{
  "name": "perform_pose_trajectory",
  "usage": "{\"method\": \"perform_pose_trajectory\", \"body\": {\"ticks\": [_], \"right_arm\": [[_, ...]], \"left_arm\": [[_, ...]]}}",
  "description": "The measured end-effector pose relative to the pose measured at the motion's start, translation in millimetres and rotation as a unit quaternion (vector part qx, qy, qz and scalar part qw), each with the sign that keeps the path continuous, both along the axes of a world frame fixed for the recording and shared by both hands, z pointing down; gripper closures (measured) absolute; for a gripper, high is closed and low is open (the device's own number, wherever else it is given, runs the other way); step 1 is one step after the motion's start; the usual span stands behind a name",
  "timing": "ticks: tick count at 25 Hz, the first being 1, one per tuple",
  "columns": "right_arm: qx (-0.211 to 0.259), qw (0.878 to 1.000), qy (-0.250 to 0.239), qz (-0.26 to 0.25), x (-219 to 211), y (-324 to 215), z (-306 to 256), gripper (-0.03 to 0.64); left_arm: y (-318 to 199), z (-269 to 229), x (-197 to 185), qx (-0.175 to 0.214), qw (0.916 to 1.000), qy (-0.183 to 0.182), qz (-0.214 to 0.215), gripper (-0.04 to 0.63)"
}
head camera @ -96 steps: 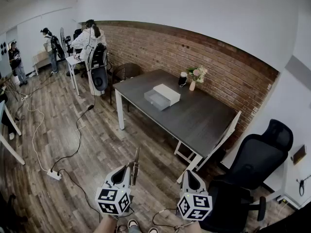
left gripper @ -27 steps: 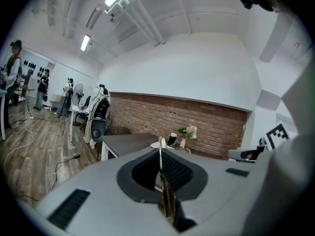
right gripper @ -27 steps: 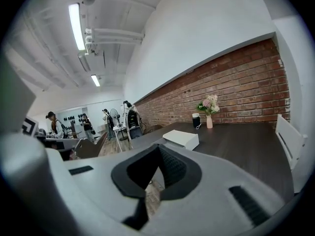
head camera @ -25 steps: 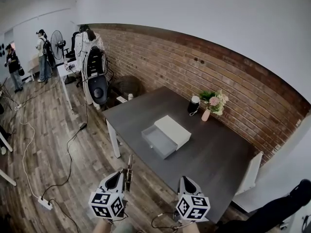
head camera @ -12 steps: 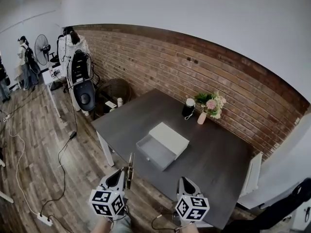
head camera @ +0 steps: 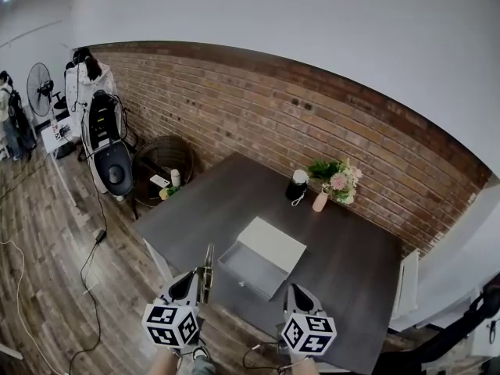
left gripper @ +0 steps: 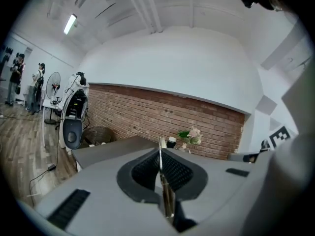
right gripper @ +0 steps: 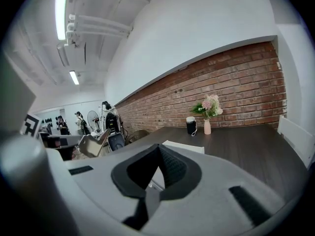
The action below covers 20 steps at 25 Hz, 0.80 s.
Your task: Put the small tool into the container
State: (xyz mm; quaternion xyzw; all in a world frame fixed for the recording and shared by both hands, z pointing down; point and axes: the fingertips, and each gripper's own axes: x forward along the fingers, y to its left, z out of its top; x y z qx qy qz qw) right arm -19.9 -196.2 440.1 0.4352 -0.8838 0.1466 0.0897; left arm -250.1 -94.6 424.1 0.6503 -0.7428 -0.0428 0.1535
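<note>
Head view: left gripper [head camera: 205, 278] and right gripper [head camera: 298, 293] are low at the near edge of the dark table [head camera: 355, 260]; the white container [head camera: 272, 248], drawer open, lies just ahead.
Left gripper view: jaws clamped on the small tool [left gripper: 168, 195], a thin metal strip.
Right gripper view: jaws together, empty.

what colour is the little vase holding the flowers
Pale pink. The vase shows best in the right gripper view.

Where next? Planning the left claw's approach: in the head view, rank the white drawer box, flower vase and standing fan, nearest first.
1. white drawer box, just ahead, slightly right.
2. flower vase, farther back, right.
3. standing fan, far left background.
</note>
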Motion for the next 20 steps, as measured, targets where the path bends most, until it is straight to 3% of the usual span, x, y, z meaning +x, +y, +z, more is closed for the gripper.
{"method": "perform_pose_trajectory", "body": {"ticks": [12,20], "right_arm": [[0.007,0.999,-0.006,0.053,-68.0,-61.2,-4.3,0.615],[-0.014,0.996,0.013,0.088,-56.0,-96.2,12.6,0.615]], "left_arm": [[-84.2,-2.7,-79.3,0.007,0.9986,-0.006,0.051,0.588],[-139.0,16.1,-88.0,-0.001,0.9974,0.017,0.07,0.588]]}}
